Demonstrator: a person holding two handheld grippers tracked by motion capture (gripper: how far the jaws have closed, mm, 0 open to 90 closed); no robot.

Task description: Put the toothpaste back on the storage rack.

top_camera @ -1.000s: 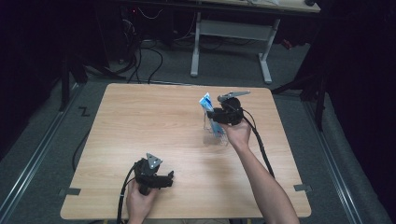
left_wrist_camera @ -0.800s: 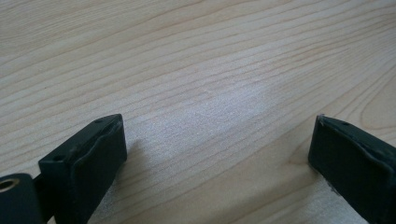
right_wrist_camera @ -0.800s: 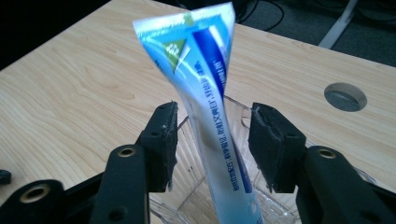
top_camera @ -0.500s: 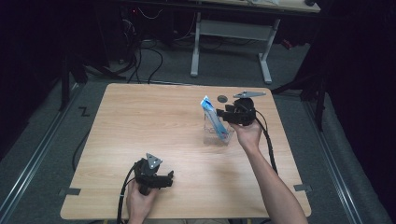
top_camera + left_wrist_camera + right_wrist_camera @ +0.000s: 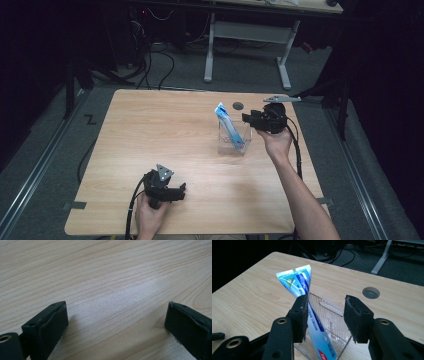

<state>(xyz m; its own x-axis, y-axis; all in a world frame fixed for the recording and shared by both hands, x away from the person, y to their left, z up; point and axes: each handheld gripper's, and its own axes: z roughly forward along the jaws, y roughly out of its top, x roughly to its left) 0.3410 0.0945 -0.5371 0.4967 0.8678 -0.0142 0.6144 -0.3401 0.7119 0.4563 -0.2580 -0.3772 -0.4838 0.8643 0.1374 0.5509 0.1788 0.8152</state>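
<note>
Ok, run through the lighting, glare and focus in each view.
High view: light wooden table lit, surroundings nearly black, clear plastic container glinting faintly. Left gripper view: pale sheen on the wood, near black jaws soft. Right gripper view: blue and white toothpaste tube sharp, floor behind dim.

- The flat squeezable plastic toothpaste tube (image 5: 300, 286) is mostly bright blue with a white top end, a small green patch near the crimp, darker blue bands with white lettering, and a bit of red down near the bottom.
- The square clear plastic holder (image 5: 329, 315) has no colour of its own, just ribbed see-through walls.
- The light wooden table top (image 5: 165, 130) is pale tan with wavy darker grain lines, plus one round grey hole (image 5: 371, 292).
- The left black two-jaw gripper (image 5: 165, 189) is matte black with a grey three-cornered plate on top.
- The right black two-jaw gripper (image 5: 325, 315) is black too, same grey plate.
</note>
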